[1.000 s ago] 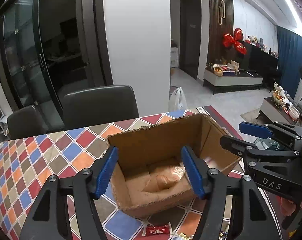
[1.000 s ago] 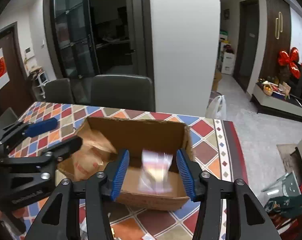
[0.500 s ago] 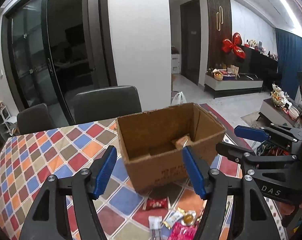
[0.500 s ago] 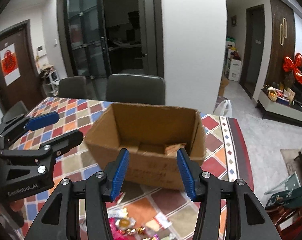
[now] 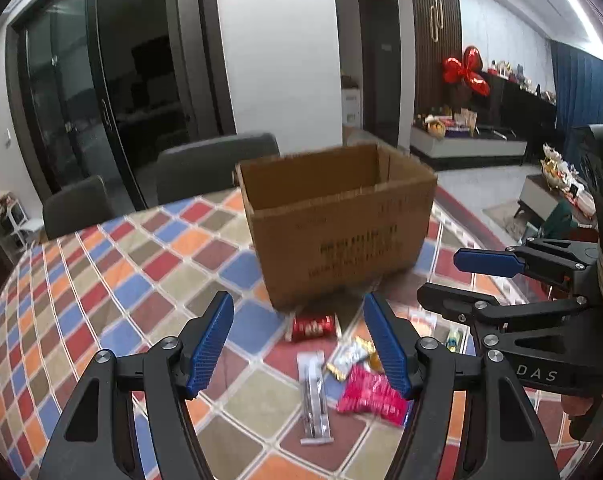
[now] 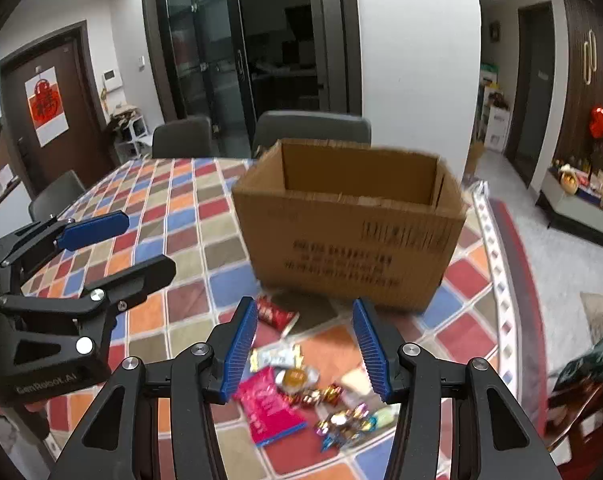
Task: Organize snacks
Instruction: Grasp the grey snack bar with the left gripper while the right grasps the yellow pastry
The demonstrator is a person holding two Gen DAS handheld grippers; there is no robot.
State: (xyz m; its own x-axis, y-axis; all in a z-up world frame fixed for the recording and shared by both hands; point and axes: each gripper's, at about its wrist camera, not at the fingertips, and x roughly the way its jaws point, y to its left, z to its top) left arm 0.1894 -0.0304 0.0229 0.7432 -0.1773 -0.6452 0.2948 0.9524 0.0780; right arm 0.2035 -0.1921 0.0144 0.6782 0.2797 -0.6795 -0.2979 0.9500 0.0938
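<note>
An open cardboard box (image 5: 341, 224) (image 6: 353, 232) stands on the checkered tablecloth (image 5: 101, 288). Loose snacks lie in front of it: a red packet (image 5: 312, 326) (image 6: 275, 314), a pink packet (image 5: 371, 396) (image 6: 269, 410), a clear flat packet (image 5: 314, 392), a white wrapper (image 6: 275, 358) and several small shiny candies (image 6: 341, 420). My left gripper (image 5: 299, 344) is open and empty, above the snacks. My right gripper (image 6: 303, 350) is open and empty, also above them. Each gripper shows in the other's view, the right (image 5: 453, 280) and the left (image 6: 117, 244).
Dark chairs (image 6: 313, 128) (image 5: 217, 164) stand behind the table. The table's right edge (image 6: 509, 280) drops to the floor. A white pillar and glass doors are behind.
Both grippers have pulled back and down from over the box. The box's inside is now out of sight and the snacks on the table have come into view.
</note>
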